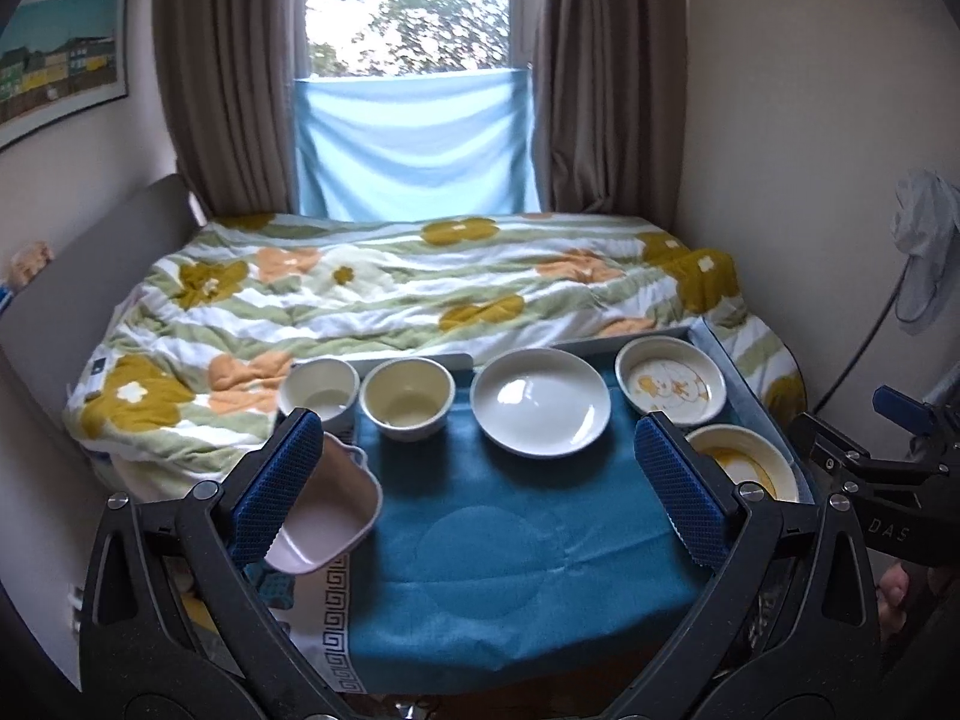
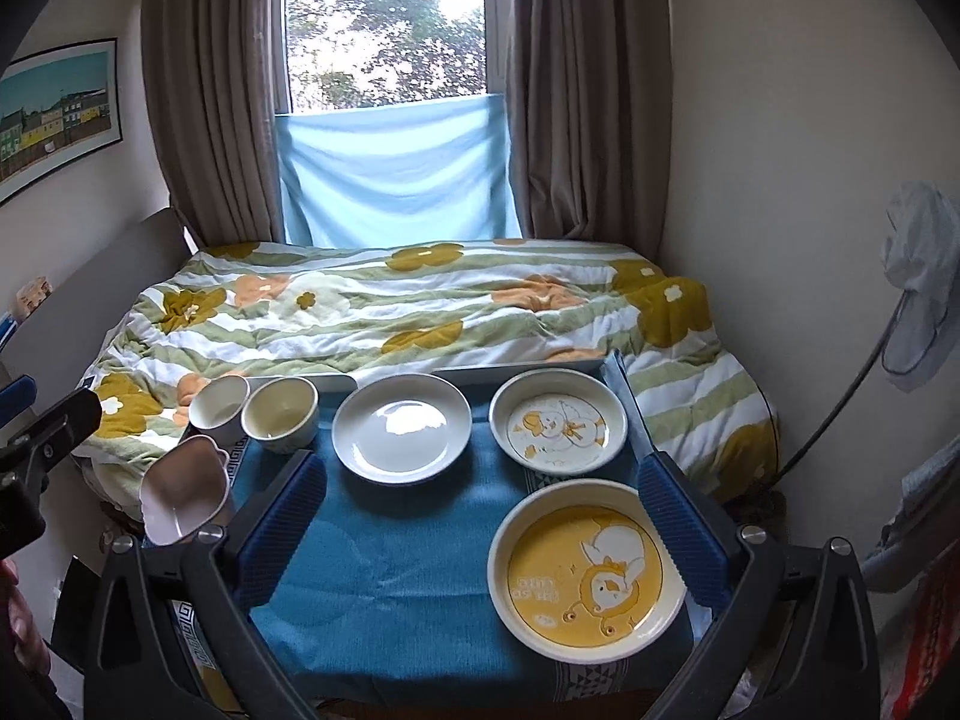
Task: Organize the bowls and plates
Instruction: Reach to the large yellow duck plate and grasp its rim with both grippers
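We hold both grippers, left gripper (image 1: pixel 480 480) and right gripper (image 2: pixel 480 525), fingers spread and empty, above the bench (image 1: pixel 480 600). Plates and bowls sit unstacked; the yellow plate (image 2: pixel 585 567) seems next to grasp.

A blue cloth (image 1: pixel 480 540) covers the desk. Behind it is a bed with a flowery blanket (image 1: pixel 408 294) in green, yellow and orange. At the far end is a window (image 2: pixel 384 24) with trees outside. Brown curtains (image 2: pixel 210 96) hang on both sides of it. A light blue sheet (image 1: pixel 414 144) covers its lower part. A picture of houses (image 1: pixel 60 54) hangs on the left wall.
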Tool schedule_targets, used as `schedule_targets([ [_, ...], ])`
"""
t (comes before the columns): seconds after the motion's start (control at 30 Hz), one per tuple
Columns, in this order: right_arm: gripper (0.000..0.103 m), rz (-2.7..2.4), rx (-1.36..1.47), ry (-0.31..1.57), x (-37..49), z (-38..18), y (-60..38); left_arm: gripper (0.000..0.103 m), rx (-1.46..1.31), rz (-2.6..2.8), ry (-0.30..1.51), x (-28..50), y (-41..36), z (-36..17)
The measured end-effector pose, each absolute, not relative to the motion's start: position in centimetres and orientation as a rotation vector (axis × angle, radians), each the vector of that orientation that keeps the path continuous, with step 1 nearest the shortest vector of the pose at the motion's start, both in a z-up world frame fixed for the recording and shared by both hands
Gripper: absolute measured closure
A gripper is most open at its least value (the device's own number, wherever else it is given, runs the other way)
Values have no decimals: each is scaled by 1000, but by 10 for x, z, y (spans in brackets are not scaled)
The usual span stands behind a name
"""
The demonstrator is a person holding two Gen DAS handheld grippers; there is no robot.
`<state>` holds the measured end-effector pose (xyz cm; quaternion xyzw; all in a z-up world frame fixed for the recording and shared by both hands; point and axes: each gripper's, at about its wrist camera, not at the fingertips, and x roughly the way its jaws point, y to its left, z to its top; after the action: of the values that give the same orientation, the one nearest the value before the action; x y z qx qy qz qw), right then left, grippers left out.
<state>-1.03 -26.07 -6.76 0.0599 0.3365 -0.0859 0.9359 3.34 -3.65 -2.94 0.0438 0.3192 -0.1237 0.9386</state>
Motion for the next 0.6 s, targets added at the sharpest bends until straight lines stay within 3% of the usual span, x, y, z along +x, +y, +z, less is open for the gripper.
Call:
schedule_targets([
  [0.27, 5, -274, 297, 787, -41, -143, -339, 2, 111, -540, 869, 73, -122, -122],
  [0.43, 22, -285, 379, 843, -40, -196, -383, 9, 185, -638, 976, 96, -183, -189],
  [0.53, 38, -255, 438, 881, -36, -226, -404, 26, 208, -679, 1049, 108, -207, -228],
  [0.6, 45, -236, 461, 901, -31, -241, -414, 30, 199, -698, 1098, 114, -217, -250],
])
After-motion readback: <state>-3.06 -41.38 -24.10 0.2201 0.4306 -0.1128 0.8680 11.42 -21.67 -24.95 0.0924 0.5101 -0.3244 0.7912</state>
